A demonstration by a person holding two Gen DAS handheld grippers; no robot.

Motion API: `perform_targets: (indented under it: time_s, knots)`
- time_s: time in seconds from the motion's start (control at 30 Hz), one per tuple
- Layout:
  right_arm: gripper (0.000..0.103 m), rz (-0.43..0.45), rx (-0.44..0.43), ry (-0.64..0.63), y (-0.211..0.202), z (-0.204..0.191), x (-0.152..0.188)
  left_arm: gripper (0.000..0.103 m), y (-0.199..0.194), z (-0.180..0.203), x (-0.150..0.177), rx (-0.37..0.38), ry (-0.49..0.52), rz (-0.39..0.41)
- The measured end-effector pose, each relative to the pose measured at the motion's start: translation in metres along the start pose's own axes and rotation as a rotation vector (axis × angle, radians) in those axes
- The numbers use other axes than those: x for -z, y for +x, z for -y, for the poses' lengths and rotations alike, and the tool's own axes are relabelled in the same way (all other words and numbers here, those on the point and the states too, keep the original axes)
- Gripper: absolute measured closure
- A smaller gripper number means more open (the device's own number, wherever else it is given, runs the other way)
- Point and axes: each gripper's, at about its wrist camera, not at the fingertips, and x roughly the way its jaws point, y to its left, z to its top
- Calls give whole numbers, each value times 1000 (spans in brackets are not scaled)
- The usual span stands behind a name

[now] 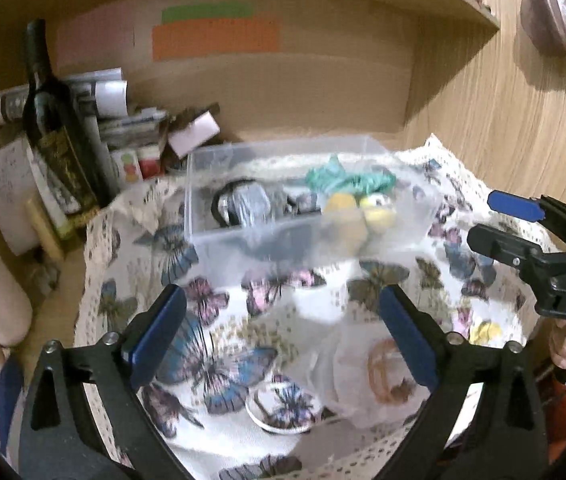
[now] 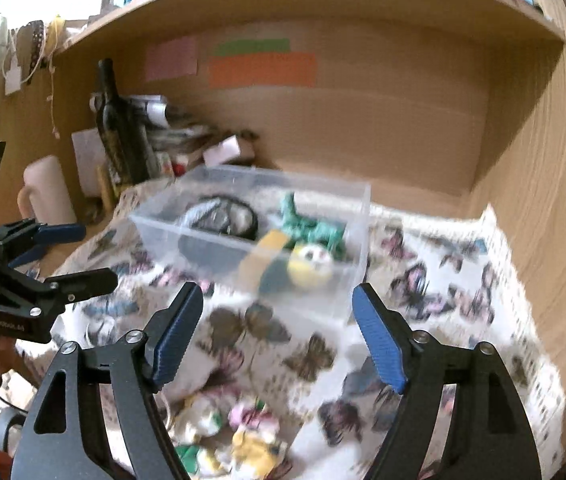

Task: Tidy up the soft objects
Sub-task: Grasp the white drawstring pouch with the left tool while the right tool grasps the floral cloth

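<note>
Blue-padded, both claws spread wide and hold nothing: left gripper (image 1: 279,320) and right gripper (image 2: 279,328) hover level over the butterfly cloth (image 1: 219,320), aimed at the clear bin (image 2: 243,236).

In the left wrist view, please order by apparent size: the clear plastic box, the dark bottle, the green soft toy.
1. Clear plastic box.
2. Dark bottle, further back, so its true size is unsure.
3. Green soft toy, inside the box.

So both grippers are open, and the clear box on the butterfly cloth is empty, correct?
Not quite. Both the left gripper and right gripper are open, and the clear box sits on the butterfly cloth, but it is not empty: the right wrist view shows a green toy, a yellow toy and dark items inside.
</note>
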Motion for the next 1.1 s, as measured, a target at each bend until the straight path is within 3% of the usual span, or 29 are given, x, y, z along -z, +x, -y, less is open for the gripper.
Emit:
perform_targets:
  time_s: [0.37,0.57,0.73,0.87,0.93,1.1]
  knots:
    - [28,-160,-23,24,22,-9,50,5,24,12,42,31,-15,-122]
    - [30,-217,-57,35,29,-12,67,5,31,17,49,59,-32,-148]
    - [60,-227,-93,32,26,-11,71,5,40,25,50,102,-28,-179]
    - [78,-225,-110,11,22,-14,73,5,45,24,51,139,-58,-190]
    - [85,-219,-103,12,22,-14,72,12,44,26,51,150,-57,-186]
    - [88,-179,-61,44,17,-6,65,51,41,35,52,221,-11,-176]
